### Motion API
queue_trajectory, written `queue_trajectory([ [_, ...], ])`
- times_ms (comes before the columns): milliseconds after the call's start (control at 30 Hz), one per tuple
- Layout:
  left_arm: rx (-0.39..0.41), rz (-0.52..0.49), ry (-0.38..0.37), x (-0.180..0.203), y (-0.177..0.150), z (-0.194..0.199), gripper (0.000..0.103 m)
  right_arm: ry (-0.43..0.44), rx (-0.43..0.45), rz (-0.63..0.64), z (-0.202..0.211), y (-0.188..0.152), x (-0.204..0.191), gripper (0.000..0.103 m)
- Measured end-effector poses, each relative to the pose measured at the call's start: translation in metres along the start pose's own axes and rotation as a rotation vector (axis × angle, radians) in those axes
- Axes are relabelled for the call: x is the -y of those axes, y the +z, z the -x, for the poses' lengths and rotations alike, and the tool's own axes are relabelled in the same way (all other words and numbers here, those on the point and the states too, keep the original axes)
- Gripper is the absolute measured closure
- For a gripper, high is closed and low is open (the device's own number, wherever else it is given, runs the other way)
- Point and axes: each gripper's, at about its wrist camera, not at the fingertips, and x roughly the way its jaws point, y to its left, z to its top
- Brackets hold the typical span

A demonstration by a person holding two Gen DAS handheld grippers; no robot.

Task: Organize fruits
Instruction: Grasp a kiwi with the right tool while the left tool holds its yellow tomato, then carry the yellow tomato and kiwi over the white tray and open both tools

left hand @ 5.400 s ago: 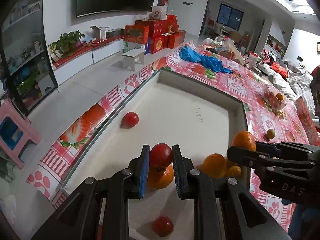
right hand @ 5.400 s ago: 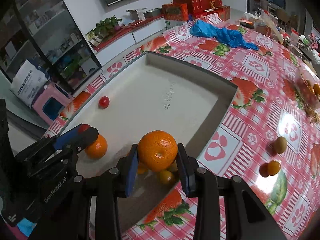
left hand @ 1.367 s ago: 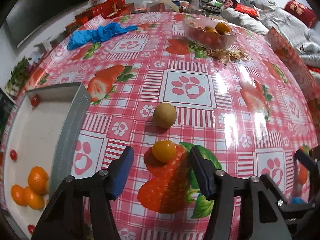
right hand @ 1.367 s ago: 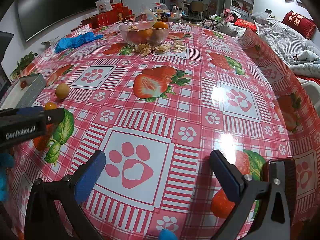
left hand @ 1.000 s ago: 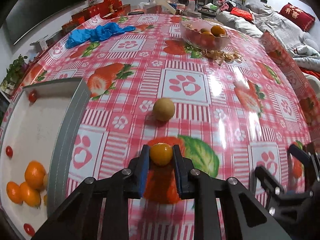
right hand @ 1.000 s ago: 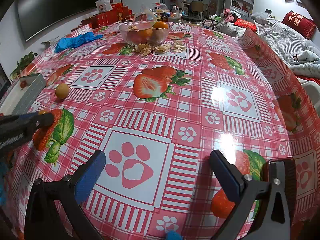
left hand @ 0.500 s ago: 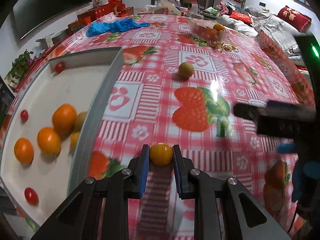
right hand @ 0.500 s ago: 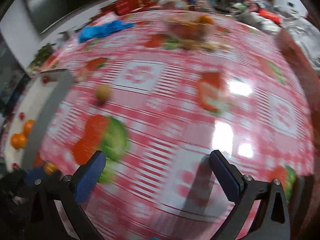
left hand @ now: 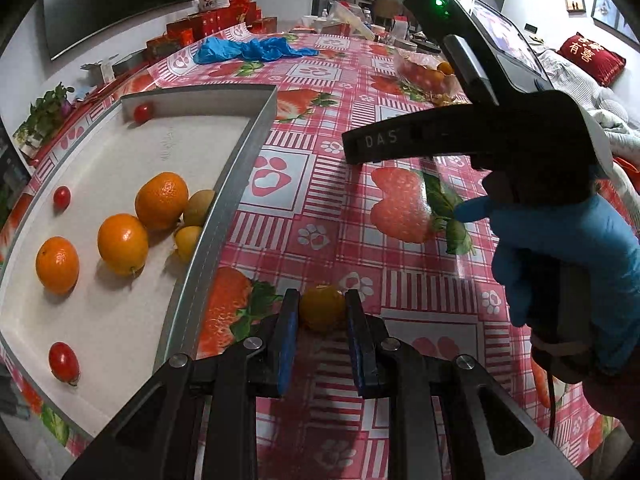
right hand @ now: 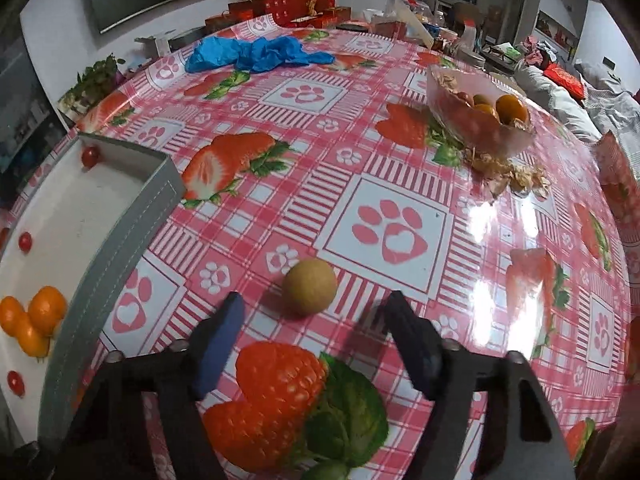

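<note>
Left wrist view: left tongs (left hand: 322,314) clenched on small orange fruit (left hand: 322,308) beside tray (left hand: 224,200). Right tongs (right hand: 316,330) just been closing, not gripping, tan fruit (right hand: 310,286) just ahead. Risk: round fruit rolls if nudged off-centre.

Left wrist view: right claw (left hand: 354,152) seen side-on, its fingertips merged into one dark bar, gap not readable. Gloved hand (left hand: 568,264) and claw body cover the bench (left hand: 312,208) behind them. Tray (left hand: 224,200) cut off at lower left edge. Small orange fruit (left hand: 322,307) partly masked by blue pads.

Right wrist view: claw fingers (right hand: 218,340) motion-blurred. Tray (right hand: 120,248) cut off at left. Bowl (right hand: 476,128) contents too small to name.
</note>
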Motion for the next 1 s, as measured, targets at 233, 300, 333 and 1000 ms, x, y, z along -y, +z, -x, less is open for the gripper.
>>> queue_trajectory([
  [233, -0.002, 0.010, -0.004, -0.001, 0.000, 0.001, 0.079, 0.142, 0.007, -0.063, 0.018, -0.005, 0.020, 0.074],
  [300, -0.010, 0.030, -0.019, -0.003, 0.001, 0.003, 0.079, 0.156, 0.014, -0.047, 0.029, -0.008, 0.020, 0.074],
  [333, -0.010, 0.039, -0.025, -0.005, 0.002, 0.004, 0.079, 0.165, 0.019, -0.039, 0.036, -0.010, 0.021, 0.074],
  [1000, 0.193, 0.149, 0.073, -0.108, 0.054, 0.092, 0.079, 0.346, 0.129, 0.100, 0.126, 0.032, -0.059, 0.074],
])
